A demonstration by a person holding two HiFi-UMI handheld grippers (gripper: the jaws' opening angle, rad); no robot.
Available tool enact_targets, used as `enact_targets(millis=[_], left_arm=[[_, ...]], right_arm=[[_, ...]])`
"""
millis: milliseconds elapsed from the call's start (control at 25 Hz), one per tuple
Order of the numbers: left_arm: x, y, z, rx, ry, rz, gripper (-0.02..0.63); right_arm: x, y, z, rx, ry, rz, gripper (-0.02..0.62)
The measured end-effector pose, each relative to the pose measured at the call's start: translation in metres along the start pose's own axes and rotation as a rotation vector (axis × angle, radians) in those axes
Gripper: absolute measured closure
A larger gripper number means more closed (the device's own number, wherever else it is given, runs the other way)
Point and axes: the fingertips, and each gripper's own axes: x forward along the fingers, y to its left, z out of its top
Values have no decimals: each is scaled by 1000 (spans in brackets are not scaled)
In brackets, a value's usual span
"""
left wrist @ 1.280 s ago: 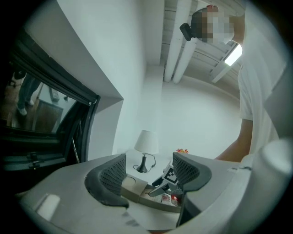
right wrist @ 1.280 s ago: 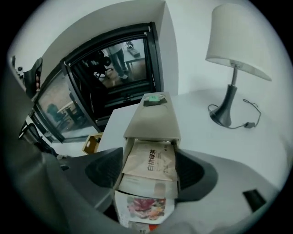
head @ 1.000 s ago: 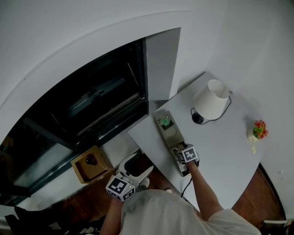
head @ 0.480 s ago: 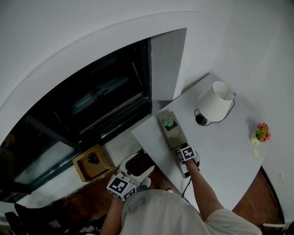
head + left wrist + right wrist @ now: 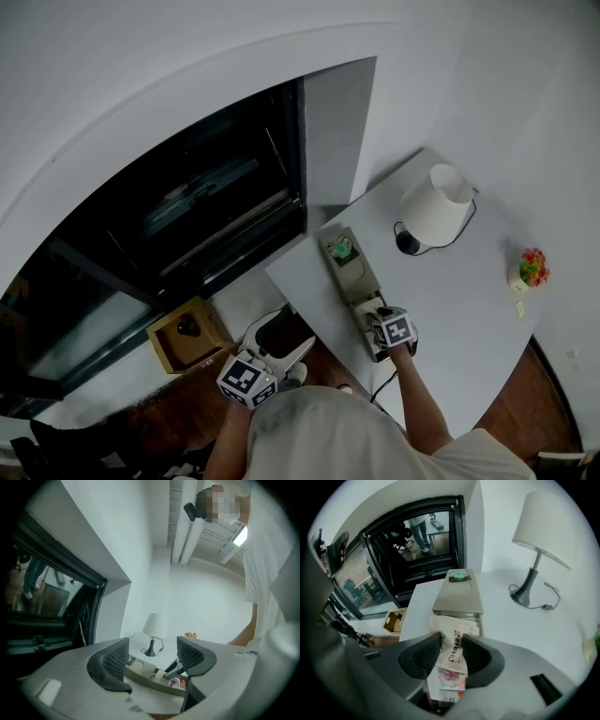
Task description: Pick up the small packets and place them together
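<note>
A long beige tray [image 5: 349,272] lies on the white table [image 5: 459,309], with a green item [image 5: 337,248] in its far compartment. My right gripper [image 5: 451,645] hangs over the tray's near end, pointing steeply down. Its jaws have just been closing and now pinch a cream packet with black print [image 5: 454,626]. A pink and red packet [image 5: 450,679] lies below it in the tray. In the head view this right gripper [image 5: 382,317] sits at the table's near edge. My left gripper [image 5: 152,656] is held level beside the table, open, with nothing between its jaws.
A white-shaded lamp [image 5: 431,202] with a trailing cord stands at the back of the table. A small pot of flowers [image 5: 528,265] and a tiny yellow item [image 5: 517,307] are at the right. A dark window [image 5: 187,216] and a wooden box [image 5: 186,333] lie to the left.
My right gripper has shifted along the tray toward its near end and toward the person. The left gripper has stayed where it was.
</note>
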Motion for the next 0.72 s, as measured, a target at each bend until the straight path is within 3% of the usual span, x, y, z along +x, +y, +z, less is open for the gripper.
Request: enact_targets(millis=[160, 360, 560, 720], left_arm=[[5, -5, -2, -1, 5, -22, 291], [8, -13, -3, 4, 14, -45, 292], [3, -17, 0, 22, 19, -38, 291], [-7, -13, -2, 9, 13, -3, 291]], right_arm=[[-31, 5, 23, 12, -105, 12, 428], [-22, 3, 86, -31, -190, 12, 428], [25, -12, 108, -25, -158, -43, 420], [49, -13, 98, -1, -89, -34, 391]])
